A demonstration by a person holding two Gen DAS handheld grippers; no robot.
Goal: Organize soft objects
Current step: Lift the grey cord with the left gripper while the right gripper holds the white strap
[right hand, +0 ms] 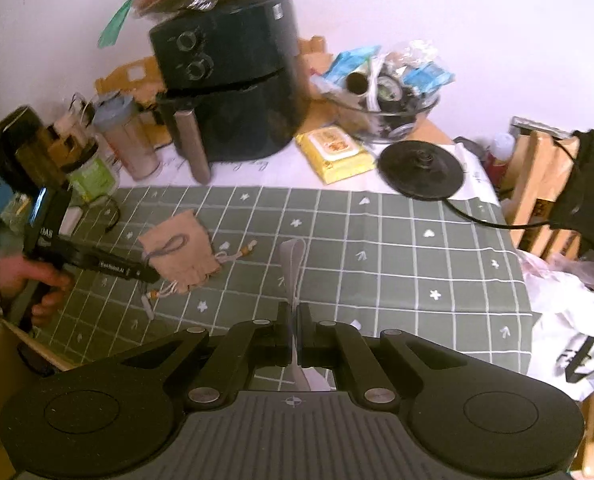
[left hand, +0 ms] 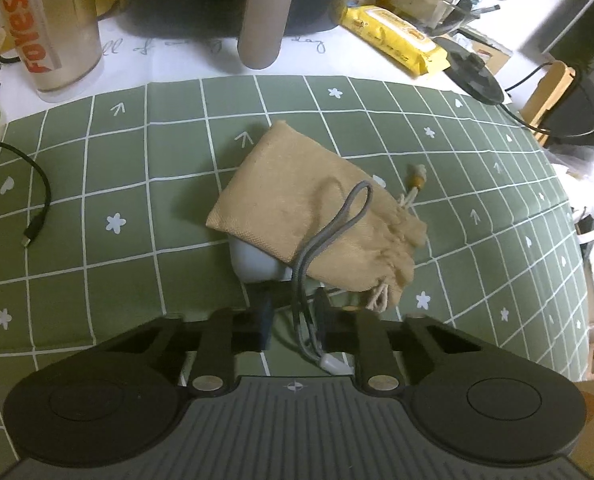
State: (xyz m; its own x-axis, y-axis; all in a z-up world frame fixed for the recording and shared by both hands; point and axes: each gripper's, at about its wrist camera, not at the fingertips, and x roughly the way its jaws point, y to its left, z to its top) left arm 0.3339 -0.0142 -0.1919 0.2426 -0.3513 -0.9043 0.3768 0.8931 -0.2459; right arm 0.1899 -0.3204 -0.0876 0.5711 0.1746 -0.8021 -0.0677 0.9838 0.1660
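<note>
Here, two claws, one burlap pouch, one grey strap.
Left claw (left hand: 293, 316) stands released around a grey cord (left hand: 337, 224); the pouch (left hand: 317, 216) beyond lies on the table (left hand: 97, 184), long axis 10-to-4 o'clock, mouth toward 4. Right claw (right hand: 295, 320) is clenched on the strap (right hand: 293, 260), pointing toward 12.

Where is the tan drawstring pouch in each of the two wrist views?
Left wrist view: the tan drawstring pouch lies at the centre, just beyond the left tongs.
Right wrist view: the pouch lies left of centre on the green mat.
Shared landmark: the yellow wipes pack.
</note>
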